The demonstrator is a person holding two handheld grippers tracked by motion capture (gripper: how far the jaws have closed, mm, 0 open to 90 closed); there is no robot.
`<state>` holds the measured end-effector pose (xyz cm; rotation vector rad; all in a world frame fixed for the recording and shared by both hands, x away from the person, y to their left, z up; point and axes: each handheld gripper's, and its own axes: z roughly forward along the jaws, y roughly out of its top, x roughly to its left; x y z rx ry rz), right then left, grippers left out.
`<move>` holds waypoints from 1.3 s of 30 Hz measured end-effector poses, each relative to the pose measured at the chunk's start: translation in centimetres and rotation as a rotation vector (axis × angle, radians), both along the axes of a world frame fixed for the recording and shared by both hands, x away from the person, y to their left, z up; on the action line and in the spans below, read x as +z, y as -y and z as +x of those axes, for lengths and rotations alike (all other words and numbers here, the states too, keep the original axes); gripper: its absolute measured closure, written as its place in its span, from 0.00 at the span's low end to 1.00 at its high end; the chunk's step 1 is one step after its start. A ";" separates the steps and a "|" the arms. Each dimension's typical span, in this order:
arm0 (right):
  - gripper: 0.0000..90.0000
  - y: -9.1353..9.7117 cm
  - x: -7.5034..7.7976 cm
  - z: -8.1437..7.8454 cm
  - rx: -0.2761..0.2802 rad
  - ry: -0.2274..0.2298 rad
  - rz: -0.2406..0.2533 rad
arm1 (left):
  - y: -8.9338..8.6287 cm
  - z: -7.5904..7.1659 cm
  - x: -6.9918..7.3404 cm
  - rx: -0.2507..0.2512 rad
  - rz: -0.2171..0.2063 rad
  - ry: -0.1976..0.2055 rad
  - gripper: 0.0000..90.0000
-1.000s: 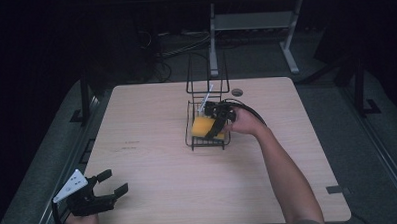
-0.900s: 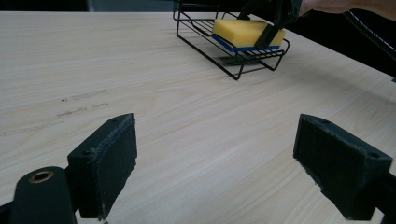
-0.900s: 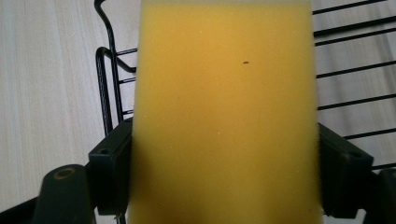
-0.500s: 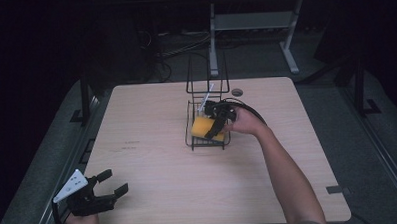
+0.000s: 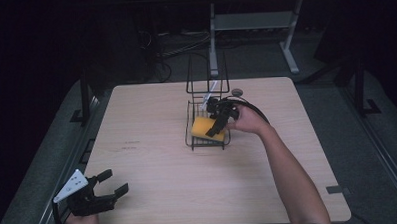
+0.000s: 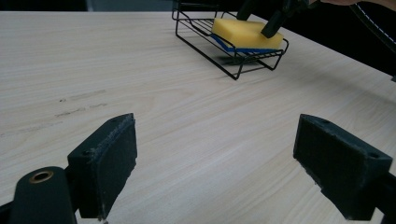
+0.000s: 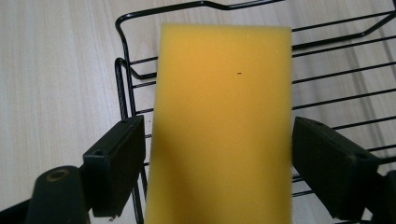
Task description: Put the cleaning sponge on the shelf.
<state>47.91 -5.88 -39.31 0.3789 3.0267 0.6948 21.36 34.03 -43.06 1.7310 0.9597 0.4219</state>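
A yellow sponge [image 5: 199, 127] with a blue underside lies in the low tray of a black wire rack [image 5: 207, 143] at the middle of the table. My right gripper [image 5: 212, 129] reaches down over it from the right. In the right gripper view the sponge [image 7: 222, 116] sits between the two pads of the right gripper [image 7: 217, 177], a thin gap showing at the left pad, so the jaws stand open around it. My left gripper [image 5: 114, 181] rests open near the table's front left corner, nothing between its pads [image 6: 107, 158]. From there the sponge [image 6: 245, 32] and rack [image 6: 233, 72] show far off.
The rack has a tall upright wire frame [image 5: 206, 71] at its back. A small dark round object [image 5: 237, 92] lies on the wooden table [image 5: 151, 113] just behind the rack. Faint dark marks [image 5: 130, 144] sit left of the middle. A metal stand [image 5: 253, 20] is beyond the far edge.
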 end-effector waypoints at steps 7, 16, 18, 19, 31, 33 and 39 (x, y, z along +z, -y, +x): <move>0.20 0.1 0.5 -0.2 -0.011 0.005 0.013 | 0.0 0.0 0.0 -0.004 -0.002 0.002 0.14; 0.20 0.1 1.0 -0.6 -0.003 0.008 0.017 | 0.2 0.1 0.0 -0.004 -0.006 0.000 0.14; 0.20 0.0 1.1 -0.7 -0.002 0.007 0.015 | 0.2 0.1 0.0 -0.003 -0.008 0.001 0.14; 0.20 0.0 1.1 -0.7 0.004 0.008 0.018 | 0.2 0.1 0.0 -0.004 -0.008 -0.001 0.14; 0.20 -0.5 1.5 -1.4 0.028 0.001 0.025 | 0.1 0.0 0.0 -0.001 -0.015 0.007 0.14; 0.20 -0.6 1.5 -1.5 0.032 -0.003 0.026 | 0.0 0.1 0.0 -0.001 -0.013 0.007 0.14; 0.19 -0.7 1.8 -2.0 0.033 -0.015 0.018 | -0.1 -0.1 0.1 -0.004 -0.011 0.009 0.14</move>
